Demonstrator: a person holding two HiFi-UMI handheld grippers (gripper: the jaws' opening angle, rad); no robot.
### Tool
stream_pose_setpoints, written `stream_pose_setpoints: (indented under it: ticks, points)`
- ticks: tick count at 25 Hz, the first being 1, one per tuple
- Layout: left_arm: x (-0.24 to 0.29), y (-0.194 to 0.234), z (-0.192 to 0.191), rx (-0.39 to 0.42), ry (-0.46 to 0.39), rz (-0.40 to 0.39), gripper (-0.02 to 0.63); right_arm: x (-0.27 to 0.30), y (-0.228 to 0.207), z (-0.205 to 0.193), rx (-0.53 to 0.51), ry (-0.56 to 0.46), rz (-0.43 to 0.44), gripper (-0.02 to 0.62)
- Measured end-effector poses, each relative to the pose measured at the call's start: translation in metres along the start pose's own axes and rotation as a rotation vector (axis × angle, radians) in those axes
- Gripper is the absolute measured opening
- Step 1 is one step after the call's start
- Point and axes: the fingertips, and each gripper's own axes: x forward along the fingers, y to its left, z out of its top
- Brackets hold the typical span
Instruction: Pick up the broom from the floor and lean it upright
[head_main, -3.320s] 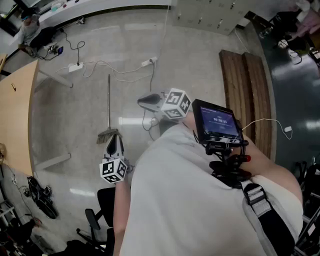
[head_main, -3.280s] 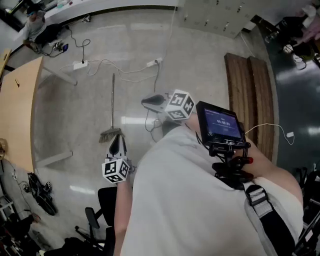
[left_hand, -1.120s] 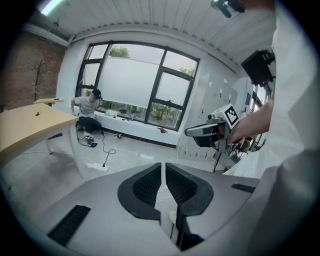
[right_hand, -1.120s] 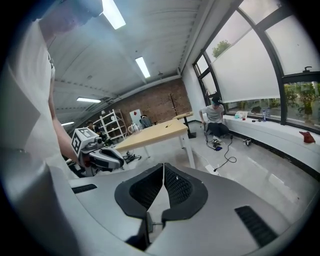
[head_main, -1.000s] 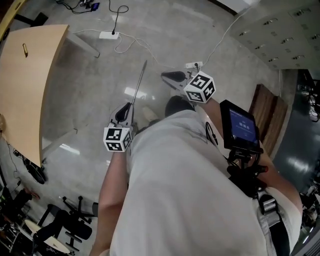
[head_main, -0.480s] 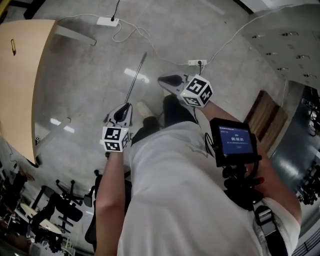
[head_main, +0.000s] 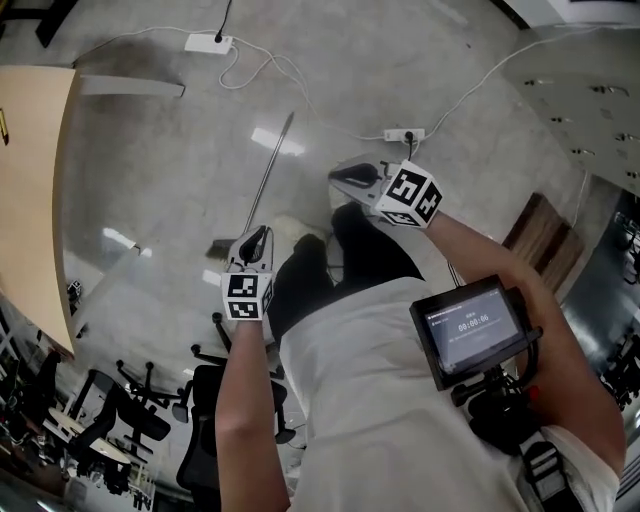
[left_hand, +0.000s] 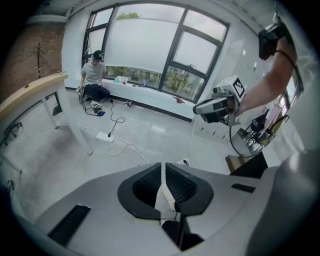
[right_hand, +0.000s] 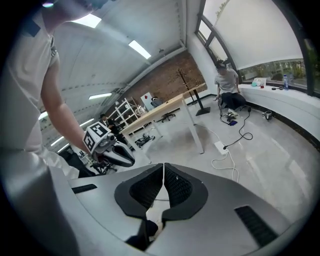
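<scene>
Nothing is done yet: the broom (head_main: 271, 172) is lying flat on the floor (head_main: 150, 180), just ahead of the left gripper (head_main: 262, 234). The right gripper (head_main: 338, 175) is hovering nearby. Both pairs of jaws are sitting together, empty.
</scene>
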Motion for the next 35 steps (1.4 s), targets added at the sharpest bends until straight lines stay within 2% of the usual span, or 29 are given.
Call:
stream_pose_setpoints:
  ticks: [3,5,9,11,16,22,28,32,35]
  points:
    - [0.024,0.012,-0.014,-0.028,0.021,0.005,0.032,0.015,-0.02,-0.011,0.016,0.008,0.001,0.021]
    - [0.039,0.021,-0.027,-0.02,0.05,0.013,0.032,0.026,-0.03,-0.027,0.023,0.031,-0.001,0.022]
    - [0.066,0.05,-0.067,0.015,0.145,0.1,0.032,0.052,-0.045,-0.065,0.011,0.092,-0.006,0.023]
    - [0.08,0.065,-0.082,0.007,0.166,0.127,0.032,0.063,-0.054,-0.079,-0.019,0.11,-0.014,0.023]
    - [0.129,0.086,-0.115,0.009,0.182,0.087,0.032,0.089,-0.079,-0.103,-0.04,0.082,-0.025,0.023]
    - [0.206,0.116,-0.161,0.035,0.208,0.09,0.032,0.135,-0.128,-0.153,-0.07,0.091,-0.011,0.022]
    - [0.289,0.147,-0.207,0.081,0.289,0.066,0.032,0.177,-0.185,-0.18,-0.101,0.074,0.016,0.023]
    - [0.366,0.185,-0.246,0.091,0.333,0.085,0.032,0.225,-0.238,-0.215,-0.106,0.048,0.028,0.023]
    - [0.408,0.202,-0.263,0.087,0.35,0.102,0.034,0.243,-0.259,-0.229,-0.12,0.046,0.042,0.023]
